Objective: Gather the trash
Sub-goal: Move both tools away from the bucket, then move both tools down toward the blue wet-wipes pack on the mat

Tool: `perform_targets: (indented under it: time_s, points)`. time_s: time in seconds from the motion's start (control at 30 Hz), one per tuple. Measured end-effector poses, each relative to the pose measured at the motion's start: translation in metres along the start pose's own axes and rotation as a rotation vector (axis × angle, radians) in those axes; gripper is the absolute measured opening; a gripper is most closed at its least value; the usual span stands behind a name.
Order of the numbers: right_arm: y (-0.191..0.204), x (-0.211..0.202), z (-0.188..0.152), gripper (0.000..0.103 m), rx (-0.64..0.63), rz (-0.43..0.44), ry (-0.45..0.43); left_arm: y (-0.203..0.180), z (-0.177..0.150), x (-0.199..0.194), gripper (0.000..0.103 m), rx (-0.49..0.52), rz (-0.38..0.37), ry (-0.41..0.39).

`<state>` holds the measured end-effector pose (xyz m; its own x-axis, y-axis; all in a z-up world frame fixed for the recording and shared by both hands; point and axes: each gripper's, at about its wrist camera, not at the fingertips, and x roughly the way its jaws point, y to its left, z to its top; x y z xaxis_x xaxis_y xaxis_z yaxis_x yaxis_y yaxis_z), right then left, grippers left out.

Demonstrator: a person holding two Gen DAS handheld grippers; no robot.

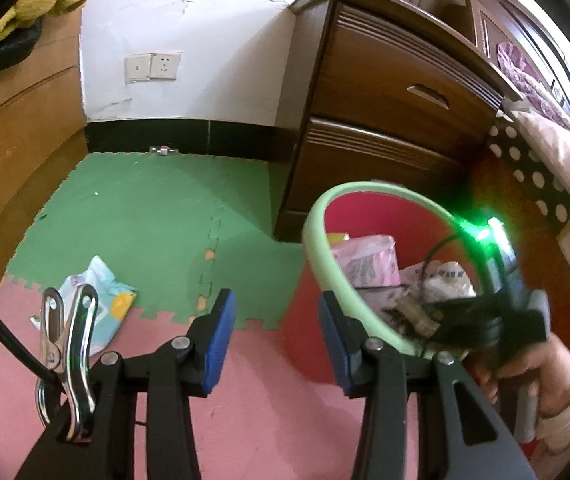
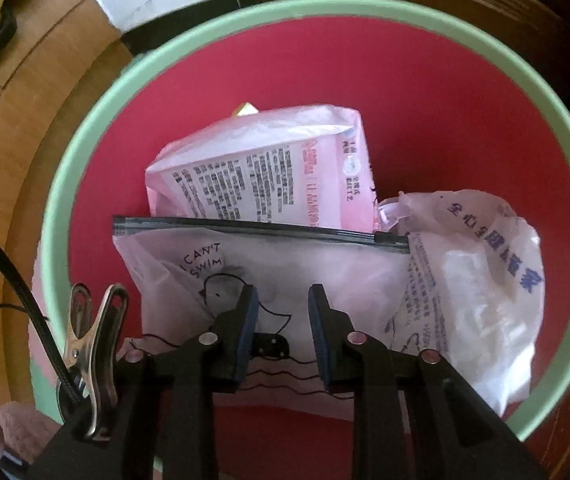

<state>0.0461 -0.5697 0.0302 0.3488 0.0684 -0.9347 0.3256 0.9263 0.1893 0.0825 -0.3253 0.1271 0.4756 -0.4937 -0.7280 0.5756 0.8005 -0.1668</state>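
Observation:
A red bin with a pale green rim [image 1: 325, 264] stands on the floor beside the nightstand. In the right wrist view the rim [image 2: 85, 160] fills the frame. Inside lie a pink printed package [image 2: 253, 168], a clear zip bag with a bird drawing [image 2: 285, 256] and a white plastic bag [image 2: 477, 280]. My right gripper [image 2: 281, 294] hangs over the bin pointing down, its jaws apart above the zip bag and gripping nothing. A hand [image 1: 525, 368] holds it at the bin's right side. My left gripper [image 1: 275, 300] is open and empty over the mat. A crumpled light-blue wrapper [image 1: 101, 300] lies on the floor to its left.
A dark wooden nightstand [image 1: 385, 120] stands behind the bin, and a bed with a dotted sheet [image 1: 533, 176] is at the right. Green foam mats [image 1: 145, 208] and pink foam mats [image 1: 265, 400] cover the floor. Light wooden furniture [image 1: 13, 140] runs along the left. Wall sockets [image 1: 153, 67] sit low on the white wall.

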Motion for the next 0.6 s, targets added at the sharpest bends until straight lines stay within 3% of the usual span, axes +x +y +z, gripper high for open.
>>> perform_targets:
  time_s: [0.33, 0.6]
  points:
    - [0.035, -0.097, -0.032, 0.032, -0.004, -0.039, -0.375, 0.059, -0.03, -0.047, 0.045, -0.043, 0.097, 0.009]
    - [0.103, -0.121, -0.061, 0.032, -0.065, 0.004, -0.494, 0.131, -0.057, -0.069, 0.045, -0.121, 0.179, 0.034]
